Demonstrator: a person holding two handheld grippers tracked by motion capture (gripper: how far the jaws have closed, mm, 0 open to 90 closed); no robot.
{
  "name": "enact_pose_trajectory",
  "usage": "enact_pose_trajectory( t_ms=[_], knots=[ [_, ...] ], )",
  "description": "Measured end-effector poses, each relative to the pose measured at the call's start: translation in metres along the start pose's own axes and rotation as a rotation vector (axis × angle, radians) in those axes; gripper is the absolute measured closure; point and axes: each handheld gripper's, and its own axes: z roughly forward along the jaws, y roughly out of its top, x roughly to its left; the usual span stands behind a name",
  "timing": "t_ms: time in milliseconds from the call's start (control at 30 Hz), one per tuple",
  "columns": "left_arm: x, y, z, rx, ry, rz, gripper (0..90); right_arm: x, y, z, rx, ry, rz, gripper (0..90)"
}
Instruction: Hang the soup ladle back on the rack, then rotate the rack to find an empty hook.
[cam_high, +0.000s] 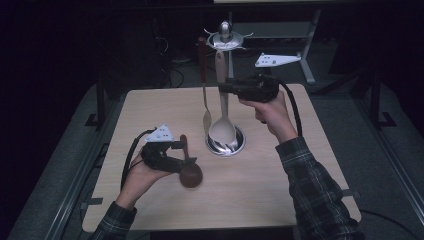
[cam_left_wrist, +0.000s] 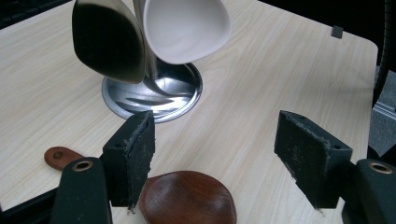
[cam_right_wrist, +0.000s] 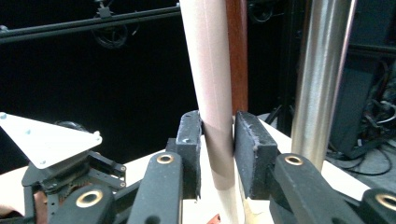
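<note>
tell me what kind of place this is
Probably a lab or studio recording bench, not a kitchen: a bare wooden table in a dark room, metal frame rails with cabling behind it, and a steel utensil stand as the main prop.

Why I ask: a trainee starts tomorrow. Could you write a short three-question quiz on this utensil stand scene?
1. True or false: the left tongs stand open, not pinching the brown wooden spoon.
2. Whose handle sits between the right tongs? A: the brown wooden spoon's. B: the pale spoon's. C: a fork's.
3. How many utensils hang on the stand?

Key: 1 true; 2 B; 3 two.
</note>
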Motion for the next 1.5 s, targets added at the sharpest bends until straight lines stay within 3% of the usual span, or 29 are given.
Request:
enact_pose_trajectory(
  t_ms=[167, 467, 900, 1400, 1500],
  knots=[
    [0.001, 0.000, -0.001, -0.009, -0.001, -0.005, 28.7, 0.008, 0.000, -0.007, 0.008, -0.057, -0.050, 60.2],
    [0.002, 0.000, -0.003, -0.019, -0.008, -0.013, 28.2, 0.010, -0.013, -0.027, 0.003, -0.118, -0.071, 55.8],
    [0.002, -0.002, -0.001, -0.010, -0.008, -0.024, 27.8, -0.016, -0.063, -0.030, 0.071, -0.229, -0.026, 51.4],
    [0.005, -0.004, 0.000, 0.000, -0.003, -0.031, 27.7, -0.052, -0.123, -0.016, 0.160, -0.284, 0.048, 48.7],
    [0.004, -0.004, 0.000, -0.001, -0.006, -0.026, 27.7, -0.058, -0.136, -0.010, 0.181, -0.285, 0.038, 49.1]
  ],
)
